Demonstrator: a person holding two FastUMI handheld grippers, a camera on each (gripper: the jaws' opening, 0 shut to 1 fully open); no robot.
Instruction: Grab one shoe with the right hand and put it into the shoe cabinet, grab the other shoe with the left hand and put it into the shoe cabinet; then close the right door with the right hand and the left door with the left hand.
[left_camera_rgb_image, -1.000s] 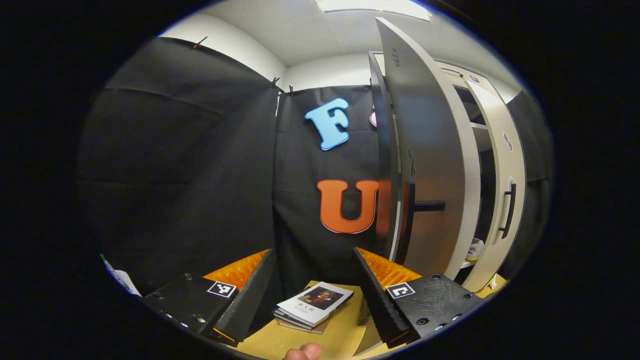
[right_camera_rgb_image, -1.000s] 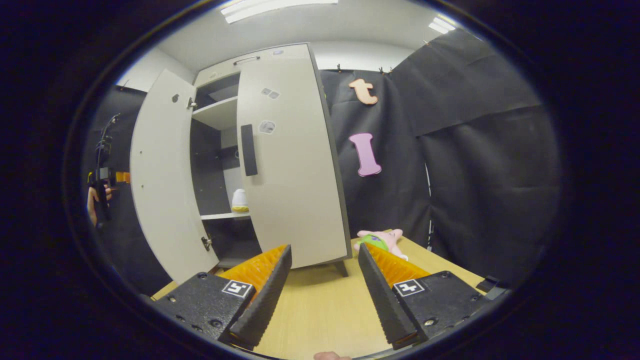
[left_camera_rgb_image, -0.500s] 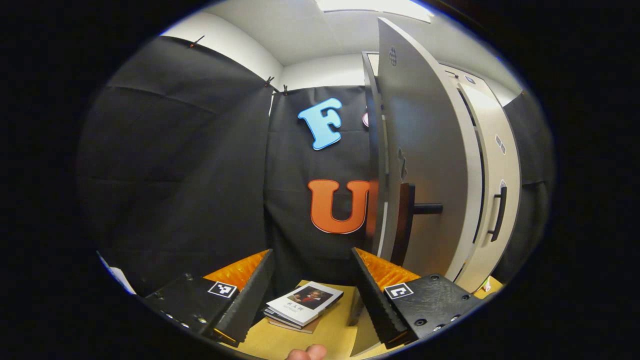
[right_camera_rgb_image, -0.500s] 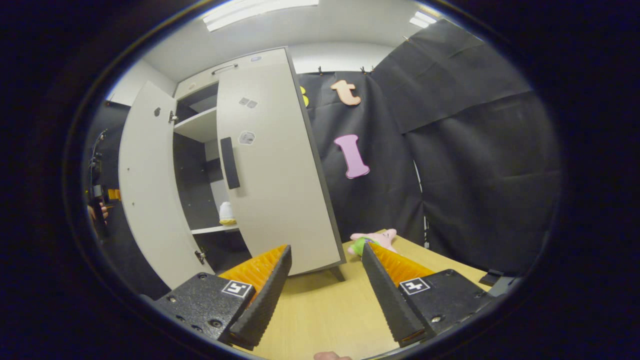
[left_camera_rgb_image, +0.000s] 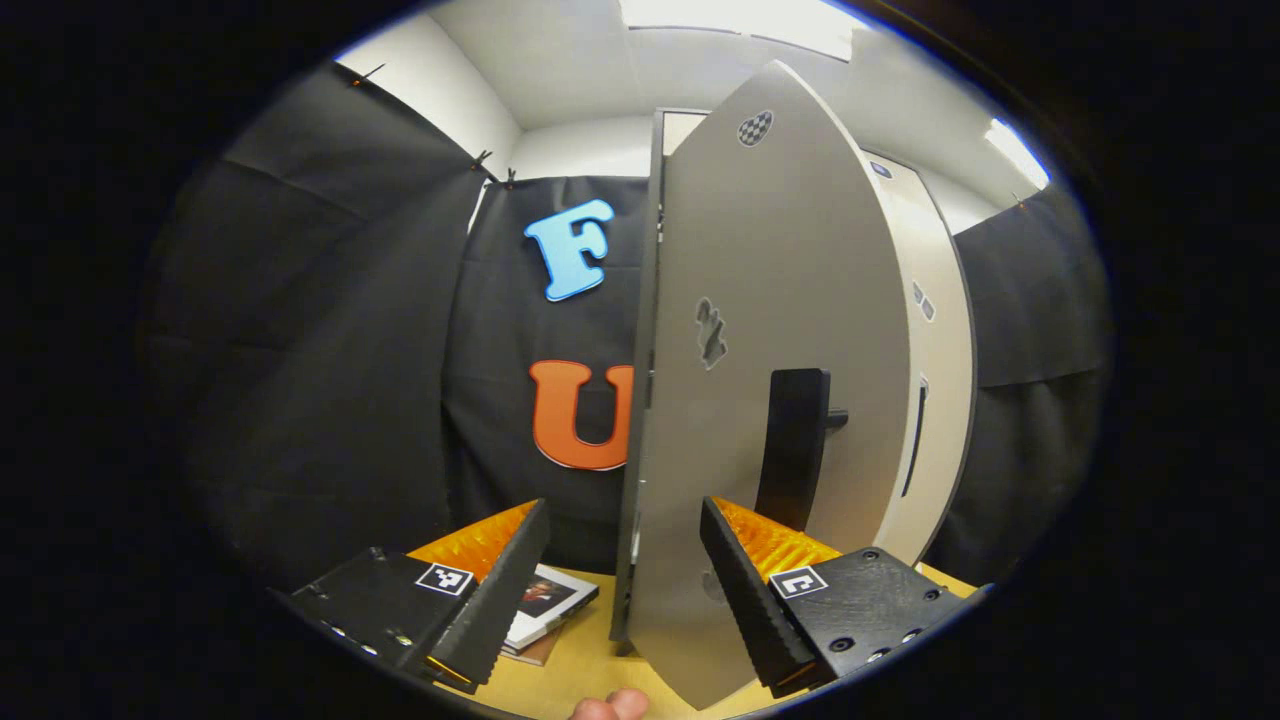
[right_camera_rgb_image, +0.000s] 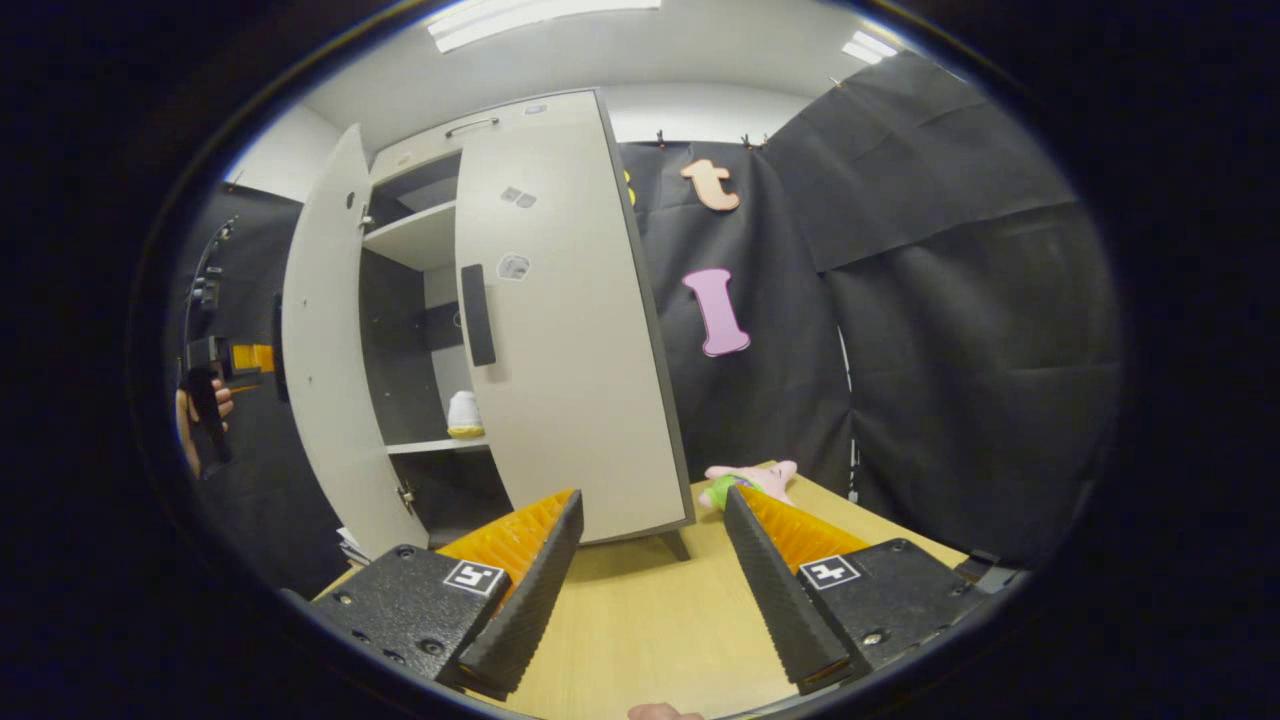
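Note:
In the left gripper view the cabinet's left door (left_camera_rgb_image: 770, 290) stands close in front, half swung in, its dark handle (left_camera_rgb_image: 792, 440) facing me. My left gripper (left_camera_rgb_image: 622, 540) is open, the door's hinge-side edge standing between its fingers; whether they touch it I cannot tell. Beyond it the right door (left_camera_rgb_image: 940, 380) lies closed. In the right gripper view the right door (right_camera_rgb_image: 570, 330) is closed and the left door (right_camera_rgb_image: 325, 350) stands ajar. A white shoe with a yellow sole (right_camera_rgb_image: 465, 415) sits on a shelf in the gap. My right gripper (right_camera_rgb_image: 652, 530) hangs open over the table, empty.
A stack of books (left_camera_rgb_image: 545, 600) lies on the wooden table left of the cabinet. A pink and green plush toy (right_camera_rgb_image: 755, 480) lies right of the cabinet. The left gripper and a hand (right_camera_rgb_image: 205, 400) appear beyond the left door. Bare tabletop (right_camera_rgb_image: 650, 620) lies before the cabinet.
The left door has swung a good way toward closed, and the left gripper now faces its outer side with the handle. The right gripper has hardly moved.

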